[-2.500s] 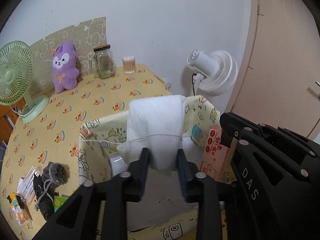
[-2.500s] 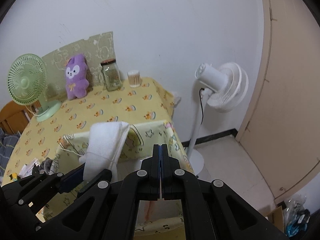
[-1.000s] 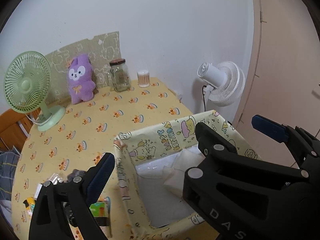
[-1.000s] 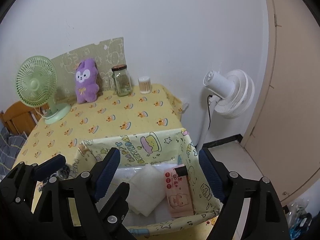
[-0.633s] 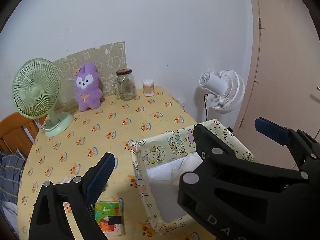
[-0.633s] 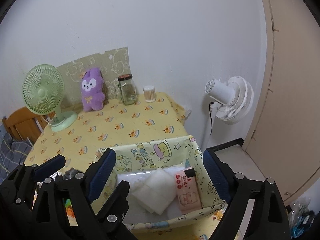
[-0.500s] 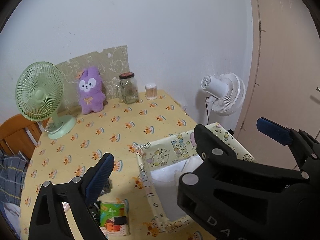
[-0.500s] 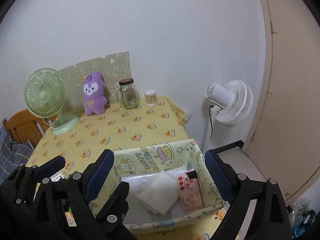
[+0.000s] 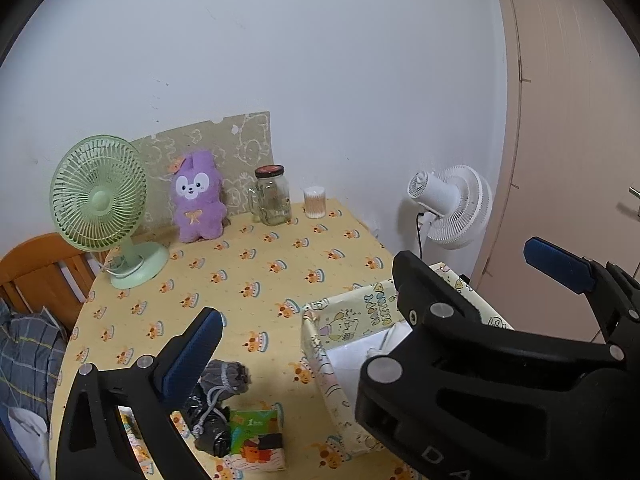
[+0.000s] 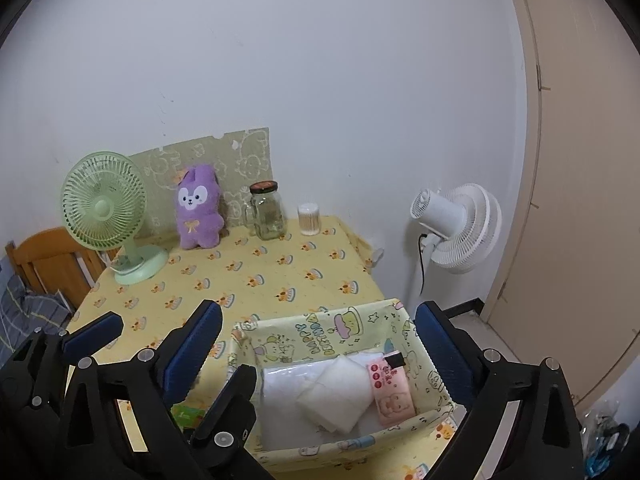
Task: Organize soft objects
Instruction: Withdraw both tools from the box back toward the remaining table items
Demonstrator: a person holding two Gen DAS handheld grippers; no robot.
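Note:
A yellow cartoon-print fabric basket (image 10: 320,330) stands at the table's near right corner. In it lie a folded white towel (image 10: 338,398), a clear pack of white cloth (image 10: 280,382) and a pink tissue pack (image 10: 390,390). The basket also shows in the left wrist view (image 9: 356,312). My right gripper (image 10: 318,346) is open and empty above the basket. My left gripper (image 9: 376,300) is open and empty, above the table left of the basket. A grey drawstring pouch (image 9: 222,376) and a green tissue pack (image 9: 256,436) lie on the table. A purple plush rabbit (image 10: 198,212) sits at the back.
A green desk fan (image 10: 106,216) stands back left, a glass jar (image 10: 266,210) and a cotton-swab tub (image 10: 309,219) stand at the back wall. A white floor fan (image 10: 456,226) and a door are to the right. A wooden chair (image 10: 44,264) is at left.
The left gripper let go of the white towel, which now lies in the basket. Both grippers opened wide and pulled back and up from the basket.

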